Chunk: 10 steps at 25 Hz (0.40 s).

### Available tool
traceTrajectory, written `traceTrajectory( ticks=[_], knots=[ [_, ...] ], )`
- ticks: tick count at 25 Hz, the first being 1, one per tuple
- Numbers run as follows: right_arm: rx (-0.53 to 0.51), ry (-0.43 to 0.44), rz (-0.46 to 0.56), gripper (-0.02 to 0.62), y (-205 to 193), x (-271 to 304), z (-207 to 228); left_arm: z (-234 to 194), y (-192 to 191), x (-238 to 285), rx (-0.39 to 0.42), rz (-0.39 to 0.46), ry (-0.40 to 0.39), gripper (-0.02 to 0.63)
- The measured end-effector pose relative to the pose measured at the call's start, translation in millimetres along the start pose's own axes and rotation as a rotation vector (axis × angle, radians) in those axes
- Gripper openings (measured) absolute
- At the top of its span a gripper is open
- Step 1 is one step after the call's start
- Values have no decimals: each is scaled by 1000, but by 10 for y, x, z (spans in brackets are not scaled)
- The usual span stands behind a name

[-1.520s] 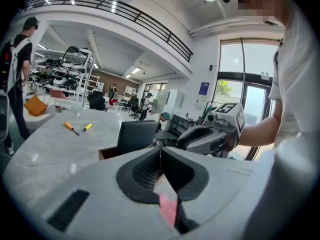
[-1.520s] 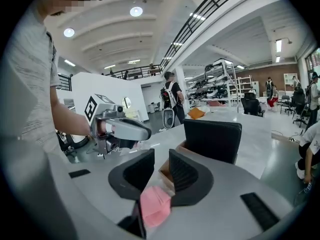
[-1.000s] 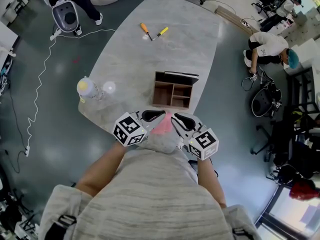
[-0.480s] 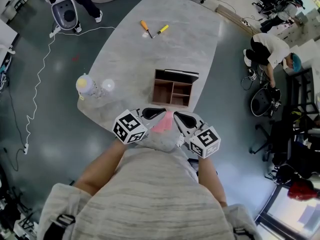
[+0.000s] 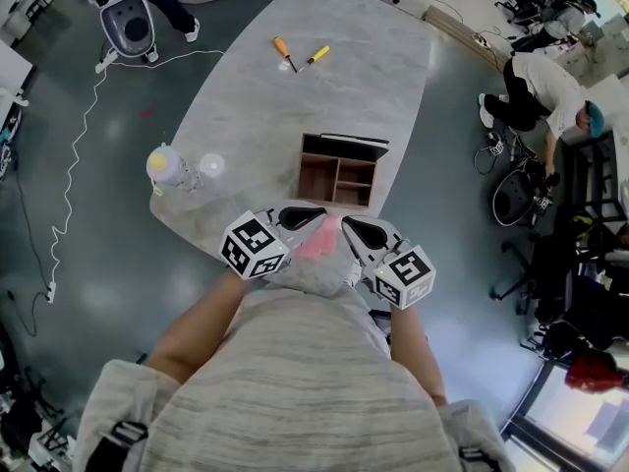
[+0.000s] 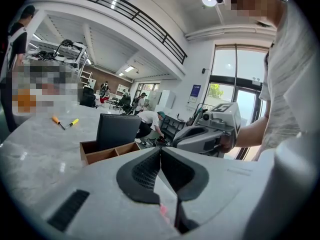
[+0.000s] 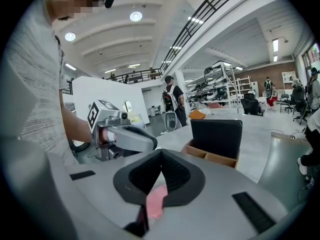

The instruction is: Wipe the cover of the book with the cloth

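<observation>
Both my grippers sit at the desk's (image 5: pixel 344 87) near edge. L gripper (image 5: pixel 316 220): jaws together, tips touching. R gripper (image 5: pixel 347 224): same. In head view the pink cloth (image 5: pixel 317 244) lies btwn them. Each gripper view shows only a pink sliver thru the jaw gap, more in R's; can't tell if it's pinched. Book (image 5: pixel 354 144) stands upright in the wooden box (image 5: pixel 337 183) at 12 o'clock. Head view gives just its top edge, gripper views its black cover.

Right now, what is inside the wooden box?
A dark book stands upright at the far side of the wooden box; its other compartments look bare. The book's lower part is hidden inside.
</observation>
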State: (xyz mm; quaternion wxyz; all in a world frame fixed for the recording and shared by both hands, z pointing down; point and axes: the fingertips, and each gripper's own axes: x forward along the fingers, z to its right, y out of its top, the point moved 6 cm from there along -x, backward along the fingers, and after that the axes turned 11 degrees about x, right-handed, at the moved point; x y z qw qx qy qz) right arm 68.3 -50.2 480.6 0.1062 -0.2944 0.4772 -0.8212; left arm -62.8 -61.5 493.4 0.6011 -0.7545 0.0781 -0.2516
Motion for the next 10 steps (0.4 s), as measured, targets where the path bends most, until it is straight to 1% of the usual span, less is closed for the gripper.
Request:
traceTrajectory(
  ticks=[10],
  knots=[
    [-5,0,-7,12,-14,-30,12,42,-14,38,-6,-1,-2,15]
  ],
)
